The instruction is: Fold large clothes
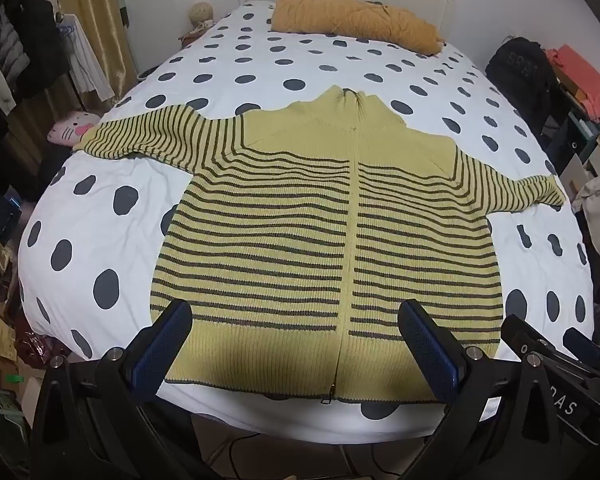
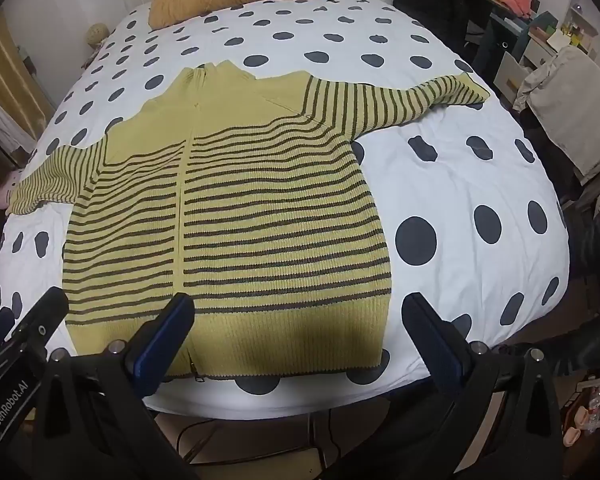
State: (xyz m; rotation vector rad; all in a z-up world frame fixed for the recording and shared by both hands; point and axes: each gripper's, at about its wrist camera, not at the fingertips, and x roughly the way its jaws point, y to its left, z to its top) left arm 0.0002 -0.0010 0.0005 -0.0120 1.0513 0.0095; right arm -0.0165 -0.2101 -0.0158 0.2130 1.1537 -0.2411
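Hovering over the near hem right now: the left gripper (image 1: 296, 344) and right gripper (image 2: 300, 340) both have their jaws spread wide, nothing between them, so neither is holding anything. Just past the fingertips, the striped cardigan (image 1: 332, 216) lies flat and zipped, filling the centre of each frame on the polka-dot duvet (image 1: 228, 68), sleeves stretched out toward the left and right edges. Looks to me like the folding hasn't started yet, it's only laid out. Next move probably calls for pinching a sleeve cuff or a hem corner and carrying it across the body.
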